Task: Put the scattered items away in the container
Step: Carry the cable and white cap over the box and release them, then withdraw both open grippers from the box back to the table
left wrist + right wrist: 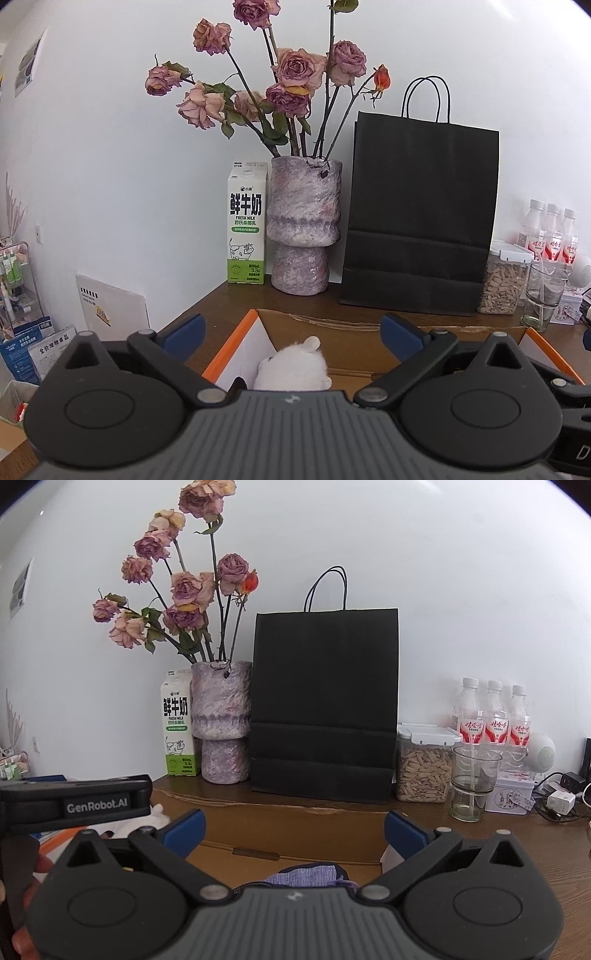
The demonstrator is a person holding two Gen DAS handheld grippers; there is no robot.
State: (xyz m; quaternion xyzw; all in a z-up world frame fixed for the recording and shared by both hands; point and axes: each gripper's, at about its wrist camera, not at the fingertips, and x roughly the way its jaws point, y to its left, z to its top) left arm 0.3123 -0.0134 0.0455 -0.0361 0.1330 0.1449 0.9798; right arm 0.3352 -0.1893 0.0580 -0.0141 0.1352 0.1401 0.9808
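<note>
In the left wrist view, the left gripper (291, 334) stands wide open, its blue fingers (184, 336) far apart, and it holds nothing. Below and between them is the cardboard box (325, 319), brown inside, with an orange edge on its flaps. A white plush toy (295, 365) lies in the left part of the box, against the white inner flap; it is fluffy, with a small round ear on top, and its lower part is hidden by the gripper body. Behind the box, on the brown table (236, 297), stand a milk carton (246, 225), a purple vase (303, 225) with dried roses and a black paper bag (421, 218).

In the right wrist view, the right gripper (294, 830) is also fully open and empty. Under it, inside the same box, a purple knitted item (306, 875) with a dark blue border lies near the front; only its upper part is visible. The other gripper is seen at the left edge, with the white toy just beside it. A jar of seeds (424, 771) and a glass (474, 782) stand to the right.
</note>
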